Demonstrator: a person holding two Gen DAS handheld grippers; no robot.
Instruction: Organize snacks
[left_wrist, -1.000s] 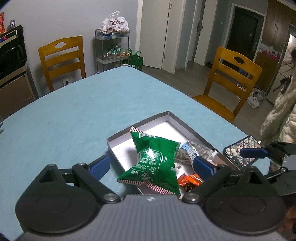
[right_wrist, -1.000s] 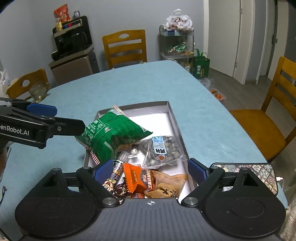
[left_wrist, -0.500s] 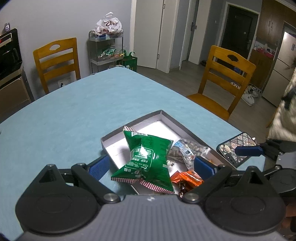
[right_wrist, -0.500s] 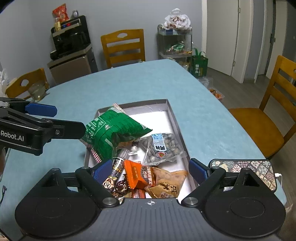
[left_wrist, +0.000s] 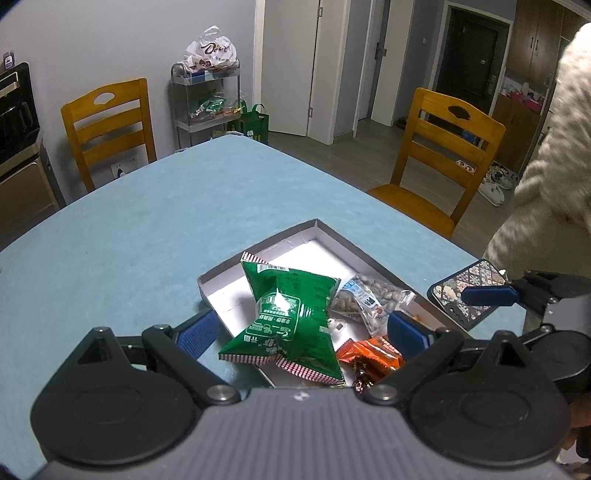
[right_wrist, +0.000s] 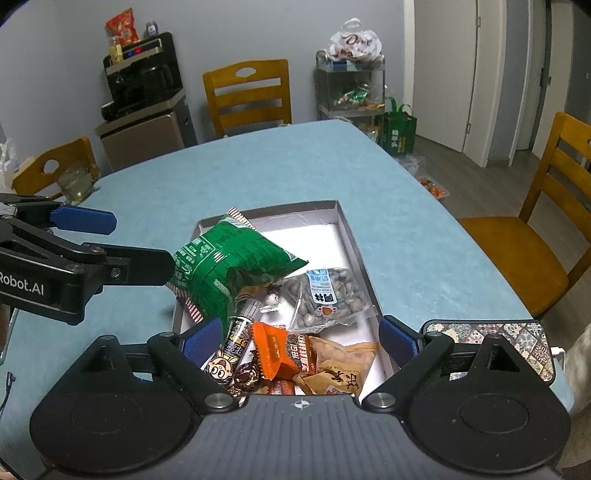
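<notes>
**Green snack bag over a grey box**

Green crinkled foil snack bag (right_wrist: 236, 266) leans on the left rim of a shallow grey cardboard box (right_wrist: 352, 243) on the light-blue worktop (right_wrist: 280, 166). Both the left gripper (left_wrist: 299, 330) and right gripper (right_wrist: 299, 341) have jaws spread wide, holding nothing. Clear nut packet (right_wrist: 328, 295) and orange wrapper (right_wrist: 280, 349) lie inside.

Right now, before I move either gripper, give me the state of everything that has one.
left gripper: open, empty.
right gripper: open, empty.
green snack bag: sealed, puffed, tilted over the box's left rim.
box: lidless, far half bare.
clear nut packet: sealed, lying flat in the box.
orange packet: sealed, in the near pile.
phone: lying beside the box.
</notes>
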